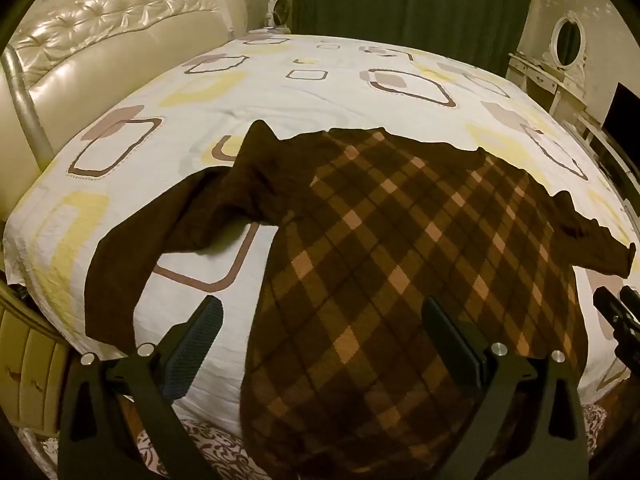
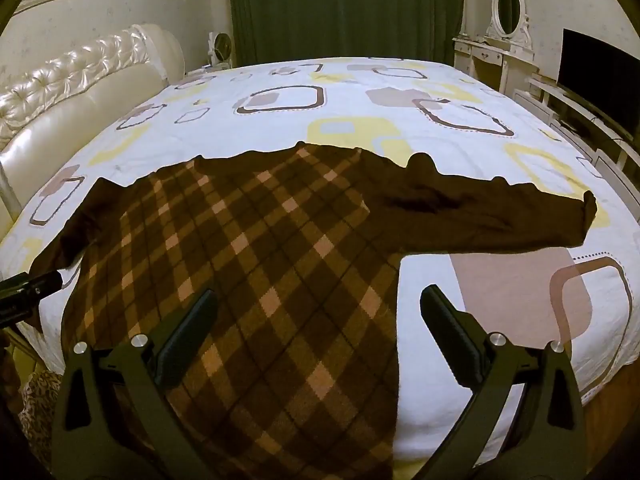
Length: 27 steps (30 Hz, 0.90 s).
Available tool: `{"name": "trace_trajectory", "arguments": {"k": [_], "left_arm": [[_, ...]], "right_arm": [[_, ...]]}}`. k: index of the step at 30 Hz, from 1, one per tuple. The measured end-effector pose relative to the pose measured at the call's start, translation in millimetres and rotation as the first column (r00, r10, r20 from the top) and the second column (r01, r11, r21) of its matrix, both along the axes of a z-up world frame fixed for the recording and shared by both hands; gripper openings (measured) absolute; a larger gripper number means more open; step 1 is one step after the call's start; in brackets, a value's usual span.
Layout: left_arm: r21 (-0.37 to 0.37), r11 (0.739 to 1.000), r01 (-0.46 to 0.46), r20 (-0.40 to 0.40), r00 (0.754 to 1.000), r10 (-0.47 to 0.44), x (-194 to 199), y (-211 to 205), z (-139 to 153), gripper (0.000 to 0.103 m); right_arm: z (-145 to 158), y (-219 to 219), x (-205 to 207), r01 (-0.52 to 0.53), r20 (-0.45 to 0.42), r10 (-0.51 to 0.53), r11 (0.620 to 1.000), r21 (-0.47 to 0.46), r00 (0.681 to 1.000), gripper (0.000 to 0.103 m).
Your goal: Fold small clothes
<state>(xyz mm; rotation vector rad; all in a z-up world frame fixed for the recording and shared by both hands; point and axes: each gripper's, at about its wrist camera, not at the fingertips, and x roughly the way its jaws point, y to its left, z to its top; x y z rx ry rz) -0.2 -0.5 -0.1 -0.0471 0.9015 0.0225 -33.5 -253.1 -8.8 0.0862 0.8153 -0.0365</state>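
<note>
A dim bedroom holds a wide bed under a white cover printed with yellow and brown rounded squares, backed by a dark green curtain, with a tufted cream headboard on one side and a white dressing table with an oval mirror and a dark screen on the other. On the near half of the bed lies the brown argyle sweater, spread flat and not yet folded: its body runs toward the near edge, one sleeve stretched straight out, the other sleeve bent and rumpled, so every fold seems left to do and that sleeve probably wants smoothing first. Nothing else lies on the cover to block the work. The left gripper hangs over the sweater's left side edge, fingers wide apart and empty; the right gripper hangs over the right side edge, equally spread, holding nothing.
</note>
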Motion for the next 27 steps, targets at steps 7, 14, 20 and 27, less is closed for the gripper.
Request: {"name": "trace_trajectory", "arguments": {"k": [7, 14, 20, 27], "left_arm": [[-0.010, 1.000, 0.000, 0.004, 1.000, 0.000, -0.6, 0.2, -0.1, 0.099], [-0.021, 1.000, 0.000, 0.004, 1.000, 0.000, -0.4, 0.5, 2.2, 0.099], [-0.034, 0.999, -0.002, 0.003, 1.000, 0.002, -0.2, -0.4, 1.9, 0.099], [-0.022, 1.000, 0.003, -0.005, 1.000, -0.003, 1.2, 0.5, -1.0, 0.099]], "right_arm": [[-0.8, 0.2, -0.3, 0.000, -0.001, 0.000, 1.000, 0.001, 1.000, 0.101], [-4.1, 2.0, -1.1, -0.004, -0.008, 0.004, 1.000, 0.001, 1.000, 0.101], [-9.5, 3.3, -0.8, -0.006, -0.019, 0.006, 1.000, 0.004, 1.000, 0.101], [-14.1, 2.8, 0.1, -0.004, -0.030, 0.004, 1.000, 0.005, 1.000, 0.101]]}}
